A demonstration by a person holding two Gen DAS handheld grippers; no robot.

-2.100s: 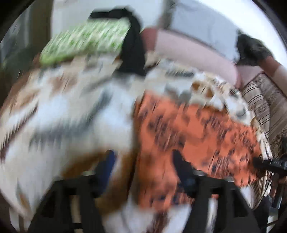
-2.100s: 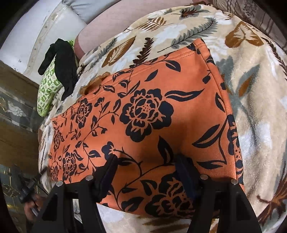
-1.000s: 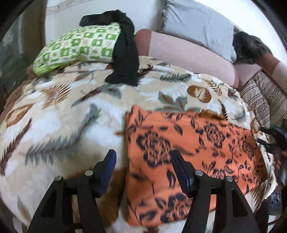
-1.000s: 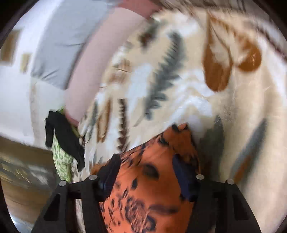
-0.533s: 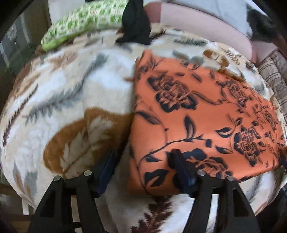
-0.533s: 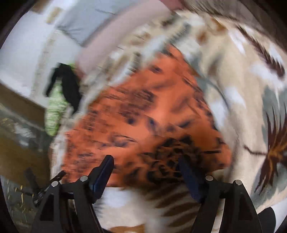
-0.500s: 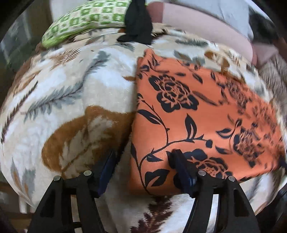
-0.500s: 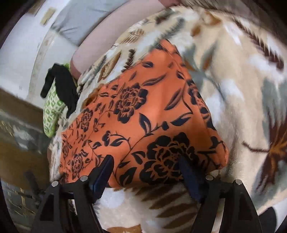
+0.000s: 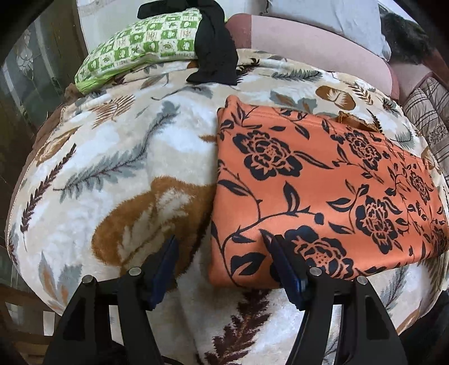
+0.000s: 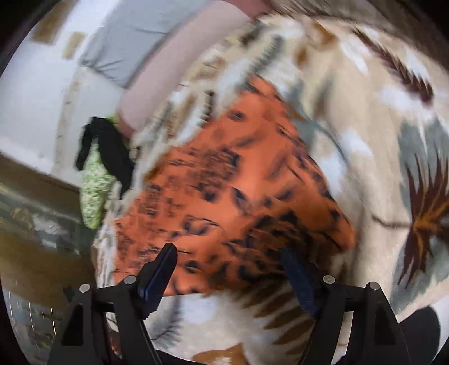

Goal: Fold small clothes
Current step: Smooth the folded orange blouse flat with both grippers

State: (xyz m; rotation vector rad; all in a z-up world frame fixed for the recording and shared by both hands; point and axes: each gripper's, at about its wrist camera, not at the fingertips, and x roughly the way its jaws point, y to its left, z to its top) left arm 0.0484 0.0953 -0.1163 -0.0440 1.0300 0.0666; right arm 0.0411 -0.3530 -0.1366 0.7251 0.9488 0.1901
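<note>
An orange garment with black flowers (image 9: pixel 322 191) lies folded flat in a rectangle on a leaf-patterned blanket (image 9: pixel 118 174). My left gripper (image 9: pixel 221 252) is open and empty, low over the garment's near left corner, one finger over the cloth and one over the blanket. In the right wrist view, which is blurred, the same garment (image 10: pixel 238 196) lies ahead of my right gripper (image 10: pixel 230 261), which is open and empty above its near edge.
A green-and-white patterned pillow (image 9: pixel 140 42) with a black garment (image 9: pixel 216 56) draped on it lies at the far end of the bed. A pink bolster (image 9: pixel 308 45), a grey pillow (image 9: pixel 322 11) and a striped cushion (image 9: pixel 429 118) lie at the back and right.
The left gripper has held nearly still over the garment's corner. The right gripper has swung, blurring its view, and stays open over the garment's near edge.
</note>
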